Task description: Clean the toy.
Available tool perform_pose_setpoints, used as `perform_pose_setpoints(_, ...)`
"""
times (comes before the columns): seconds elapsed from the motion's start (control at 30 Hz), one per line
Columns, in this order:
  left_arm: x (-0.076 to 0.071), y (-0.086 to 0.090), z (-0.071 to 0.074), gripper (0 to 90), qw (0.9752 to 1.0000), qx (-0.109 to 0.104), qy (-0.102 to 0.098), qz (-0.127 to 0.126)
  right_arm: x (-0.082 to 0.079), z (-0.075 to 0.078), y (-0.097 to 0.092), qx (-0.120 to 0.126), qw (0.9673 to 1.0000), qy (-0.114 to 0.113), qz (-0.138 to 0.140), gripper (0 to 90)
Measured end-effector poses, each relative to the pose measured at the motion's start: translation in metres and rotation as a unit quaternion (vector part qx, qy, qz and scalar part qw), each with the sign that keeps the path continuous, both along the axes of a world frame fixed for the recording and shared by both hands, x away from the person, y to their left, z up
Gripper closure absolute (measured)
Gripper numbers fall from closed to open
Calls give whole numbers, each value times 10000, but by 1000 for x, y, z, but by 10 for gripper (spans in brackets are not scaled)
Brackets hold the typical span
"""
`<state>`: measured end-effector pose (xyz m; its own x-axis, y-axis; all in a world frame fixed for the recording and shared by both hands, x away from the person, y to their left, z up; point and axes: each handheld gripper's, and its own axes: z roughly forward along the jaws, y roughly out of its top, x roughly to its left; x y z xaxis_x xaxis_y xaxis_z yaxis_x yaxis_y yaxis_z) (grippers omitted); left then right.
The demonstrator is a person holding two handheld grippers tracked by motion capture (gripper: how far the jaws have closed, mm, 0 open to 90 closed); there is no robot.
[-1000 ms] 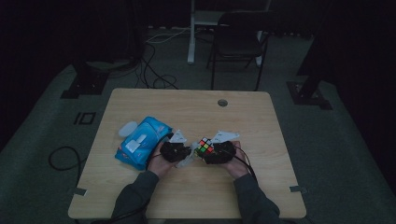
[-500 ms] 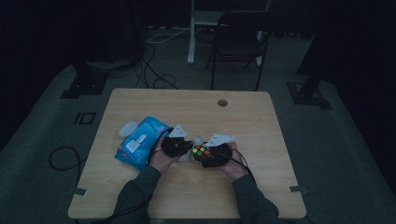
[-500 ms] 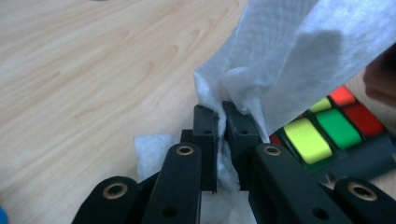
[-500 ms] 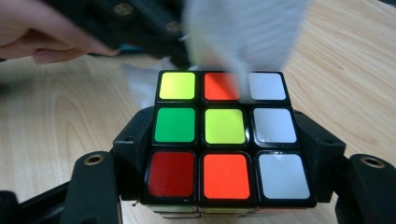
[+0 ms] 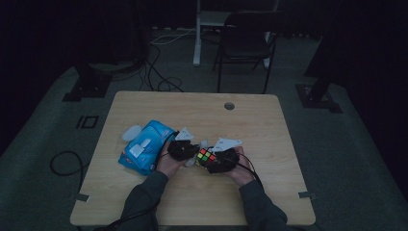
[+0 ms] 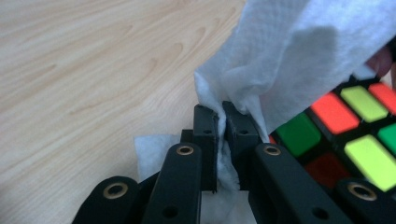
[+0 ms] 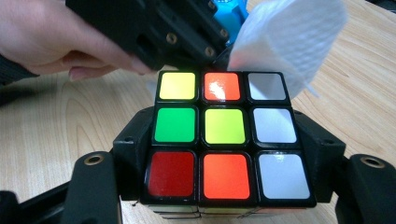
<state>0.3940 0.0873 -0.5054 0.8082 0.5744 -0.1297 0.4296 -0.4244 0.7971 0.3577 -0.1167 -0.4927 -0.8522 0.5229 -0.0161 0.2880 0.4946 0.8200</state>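
Observation:
A scrambled colour cube [image 7: 224, 140] sits clamped between the two black jaws of my right gripper [image 7: 226, 144], with its yellow-centred face towards that camera. My left gripper [image 6: 219, 126] is shut on a crumpled white wipe [image 6: 289, 56], which lies against the cube's [image 6: 355, 135] far edge. In the right gripper view the left gripper [image 7: 159, 28] and its wipe [image 7: 285, 42] hang just beyond the cube's top row. In the high view both grippers meet near the table's front middle, the left gripper [image 5: 192, 153] and the right gripper [image 5: 211, 159] either side of the cube [image 5: 207, 155].
A blue pack of wipes [image 5: 144, 147] lies just left of the left hand on the wooden table [image 5: 269, 125]. A cable hole [image 5: 229, 106] is near the far edge. A chair [image 5: 245, 43] and floor cables stand beyond the table.
The cube and the right gripper have shifted slightly towards the table's front edge. The left gripper has stayed against the cube with the wipe.

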Motion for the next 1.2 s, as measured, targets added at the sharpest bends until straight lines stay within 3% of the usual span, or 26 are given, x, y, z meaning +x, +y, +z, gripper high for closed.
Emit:
perform_pose_setpoints(0.33,-6,2,-3,859,9998,172,24,-114,3,4,-8,119,9998,-15,-165,338)
perform_pose_setpoints(0.77,-21,14,0,858,9999,84,-55,-105,12,7,-17,66,9982,-44,-597,338)
perform_pose_setpoints(0.93,-28,10,-2,857,9996,201,-121,-149,18,11,-16,69,9969,-32,-786,338)
perform_pose_setpoints(1.2,-32,5,1,858,9995,189,-205,-165,26,14,-10,113,9956,-20,-935,338)
